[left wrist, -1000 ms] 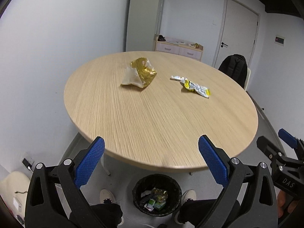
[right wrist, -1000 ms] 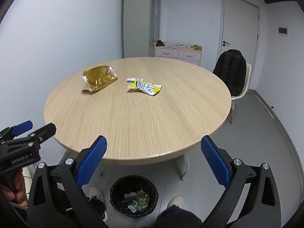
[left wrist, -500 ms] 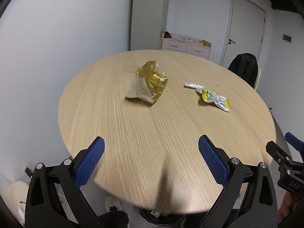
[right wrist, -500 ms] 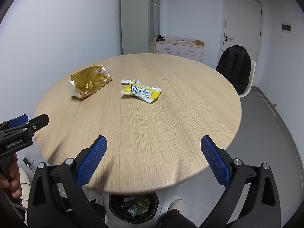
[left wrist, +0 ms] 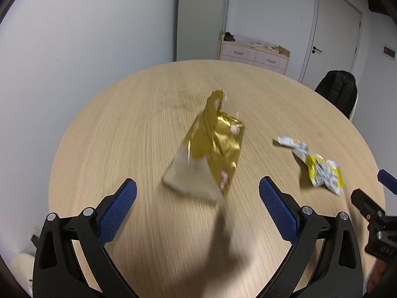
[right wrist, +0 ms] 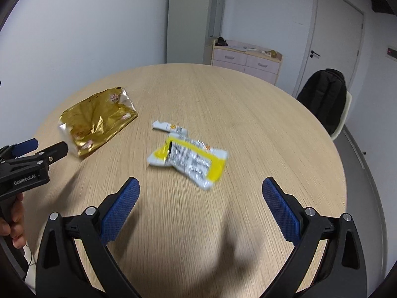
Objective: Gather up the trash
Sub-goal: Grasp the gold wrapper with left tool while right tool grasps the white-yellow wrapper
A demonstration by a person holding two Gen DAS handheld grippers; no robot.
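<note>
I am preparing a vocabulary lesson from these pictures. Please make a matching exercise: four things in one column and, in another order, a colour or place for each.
Things:
1. snack bag
2. small wrapper
3. backpack
4. drawer unit

Descriptions:
A. black, on the chair
B. gold, in front of the left tool
C. pink fronts, against the far wall
D. yellow and white, in front of the right tool

Pairs: 1-B, 2-D, 3-A, 4-C
</note>
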